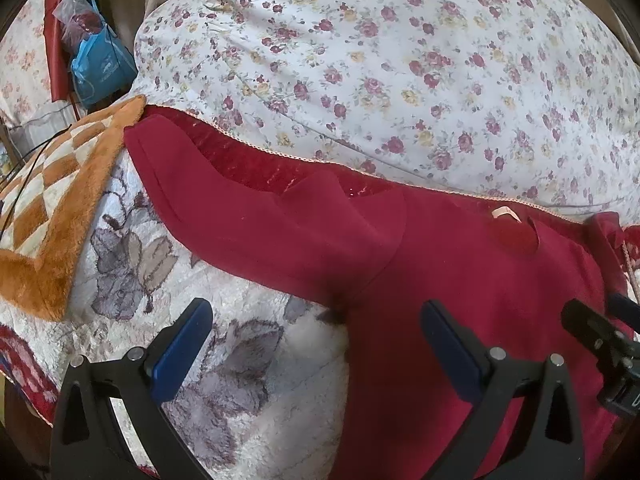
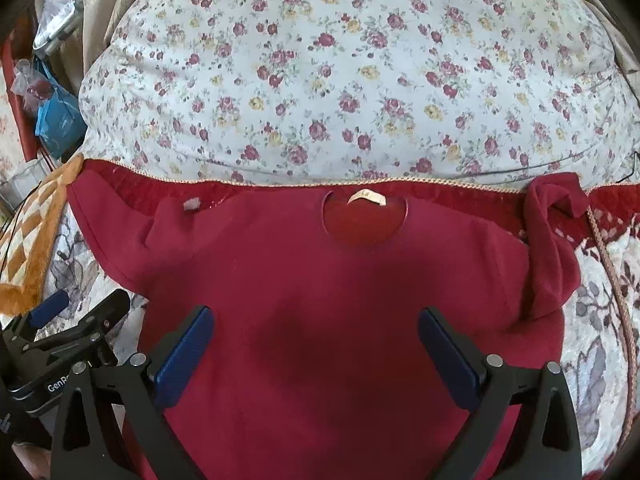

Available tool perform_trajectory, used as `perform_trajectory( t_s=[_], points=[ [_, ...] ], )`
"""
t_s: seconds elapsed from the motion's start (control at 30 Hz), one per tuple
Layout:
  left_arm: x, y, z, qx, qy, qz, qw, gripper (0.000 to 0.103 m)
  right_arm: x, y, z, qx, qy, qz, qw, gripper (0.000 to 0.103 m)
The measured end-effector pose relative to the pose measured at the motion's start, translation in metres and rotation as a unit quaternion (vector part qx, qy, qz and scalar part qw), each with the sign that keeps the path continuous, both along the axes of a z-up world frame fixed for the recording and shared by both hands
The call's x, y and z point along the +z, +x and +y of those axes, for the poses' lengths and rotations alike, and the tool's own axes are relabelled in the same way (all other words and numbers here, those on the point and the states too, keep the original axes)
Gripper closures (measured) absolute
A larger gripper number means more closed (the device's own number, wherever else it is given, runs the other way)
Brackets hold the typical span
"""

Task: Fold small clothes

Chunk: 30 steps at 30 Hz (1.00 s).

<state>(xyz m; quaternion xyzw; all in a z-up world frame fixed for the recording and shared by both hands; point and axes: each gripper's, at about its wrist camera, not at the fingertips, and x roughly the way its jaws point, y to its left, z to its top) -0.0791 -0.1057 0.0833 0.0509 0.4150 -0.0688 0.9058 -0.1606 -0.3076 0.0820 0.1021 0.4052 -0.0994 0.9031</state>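
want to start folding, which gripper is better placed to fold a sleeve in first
Probably left. The left gripper, open, sits beside the flat, spread sleeve of the red top. The right gripper hovers over the chest; the other sleeve is bunched.

One red sweater (image 2: 340, 280), spread flat at frame centre, with one neck label (image 2: 367, 198) and two sleeves: one sleeve (image 2: 120, 232) laid out at left, one sleeve (image 2: 556, 248) bunched at right.
One floral quilt (image 2: 360, 80), upper half of frame.
One pale fleece blanket (image 1: 240, 360) with grey leaf print, lower left.
One orange checked throw (image 1: 60, 208), left edge.
One blue plastic bag (image 1: 102, 68), upper left.
Two grippers: left gripper (image 1: 316, 344), right gripper (image 2: 316, 344), each with two blue-padded fingers set wide apart.
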Motion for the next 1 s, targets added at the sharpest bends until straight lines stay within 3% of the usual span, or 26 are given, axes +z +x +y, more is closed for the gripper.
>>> perform_trajectory(
  t_s=[1.0],
  points=[
    [-0.002,0.007,0.001,0.012,0.012,-0.010,0.9998,0.000,-0.012,0.010,0.001,0.011,-0.001,0.022,1.000,0.000]
  ],
)
